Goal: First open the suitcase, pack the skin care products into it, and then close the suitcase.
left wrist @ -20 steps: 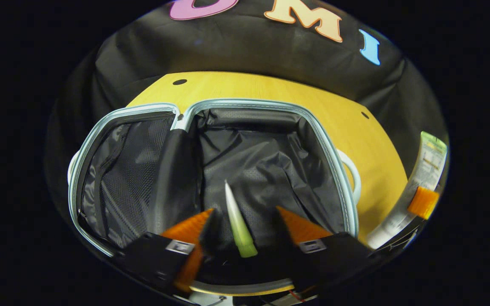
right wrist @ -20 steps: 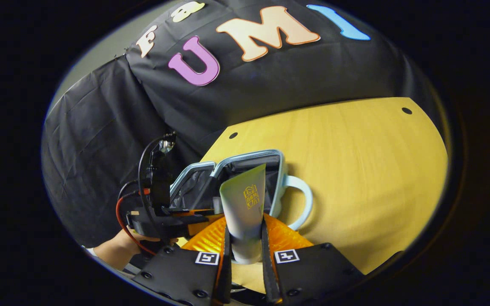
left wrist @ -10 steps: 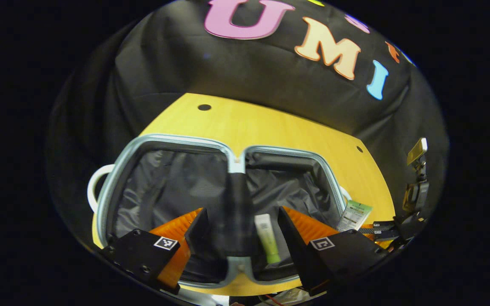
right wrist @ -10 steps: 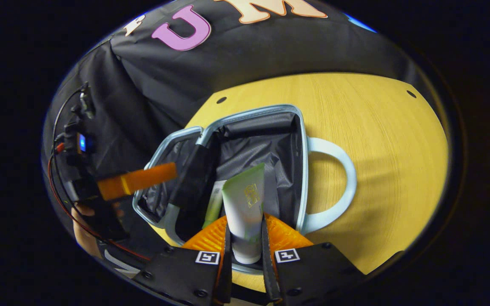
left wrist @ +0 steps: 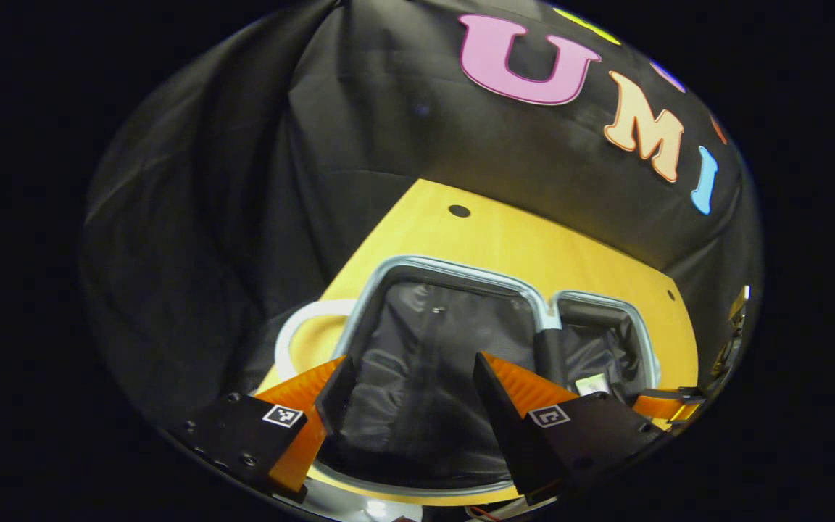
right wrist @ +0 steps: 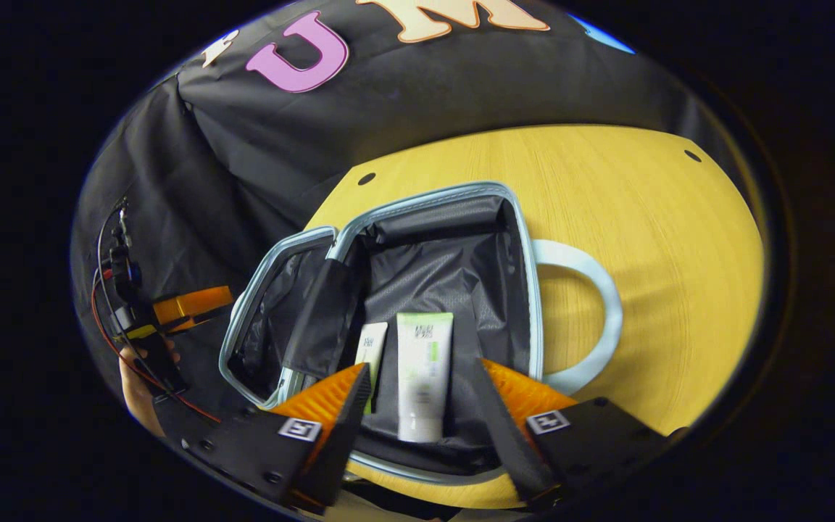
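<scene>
The light-blue suitcase lies open on the yellow table, its two dark-lined halves side by side. Two skin care tubes rest in the right half: a larger white and green tube and a slimmer tube beside it. My right gripper hovers open just over the larger tube, with its fingers wide apart and off the tube. My left gripper is open above the suitcase's left half, holding nothing. It also appears as the left gripper at the left of the right gripper view, in a hand.
A pale loop handle sticks out from the suitcase's right side and another handle from its left. Bare yellow table stretches to the right of the case. The black cloth wall stands close behind the table.
My right gripper has opened and the larger tube now lies in the suitcase's right half. My left gripper has swung left, from the middle divider to over the left half.
</scene>
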Available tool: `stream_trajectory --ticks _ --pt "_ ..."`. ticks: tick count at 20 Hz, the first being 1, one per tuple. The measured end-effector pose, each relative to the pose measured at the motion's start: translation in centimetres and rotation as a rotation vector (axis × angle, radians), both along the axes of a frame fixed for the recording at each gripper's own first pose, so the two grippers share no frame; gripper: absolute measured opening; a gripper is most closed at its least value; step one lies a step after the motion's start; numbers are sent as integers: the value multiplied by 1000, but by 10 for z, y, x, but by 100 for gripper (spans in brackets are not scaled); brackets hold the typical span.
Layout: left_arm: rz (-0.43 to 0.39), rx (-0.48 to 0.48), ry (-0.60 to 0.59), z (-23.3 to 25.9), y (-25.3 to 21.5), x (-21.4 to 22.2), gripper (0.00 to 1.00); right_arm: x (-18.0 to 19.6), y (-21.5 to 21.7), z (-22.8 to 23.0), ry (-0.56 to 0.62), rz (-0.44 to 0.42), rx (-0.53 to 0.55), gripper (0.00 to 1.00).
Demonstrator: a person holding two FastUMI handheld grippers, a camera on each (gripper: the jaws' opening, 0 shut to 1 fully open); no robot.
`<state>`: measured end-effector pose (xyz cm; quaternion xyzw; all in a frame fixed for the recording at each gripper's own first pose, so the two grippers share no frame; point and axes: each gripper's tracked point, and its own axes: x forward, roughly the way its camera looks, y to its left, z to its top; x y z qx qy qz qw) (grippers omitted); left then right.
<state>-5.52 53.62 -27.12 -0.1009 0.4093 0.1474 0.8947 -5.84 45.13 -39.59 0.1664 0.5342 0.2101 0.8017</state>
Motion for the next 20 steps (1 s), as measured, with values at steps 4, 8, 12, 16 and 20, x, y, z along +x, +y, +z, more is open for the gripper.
stream_trajectory --ticks 4,8,12,16,20 --pt "78 43 -9 -7 61 2 96 17 -2 18 -64 -29 17 98" --pt "168 -14 26 -35 110 0 95 31 -18 24 -106 -76 -7 98" --pt "161 -67 113 -74 128 -9 82 35 -37 23 -119 -118 -54 98" --pt "115 -106 169 -97 125 -5 67 39 -49 22 -129 -154 -77 98" --pt "104 -126 182 -102 117 1 13 40 -53 24 -145 -156 -82 98"
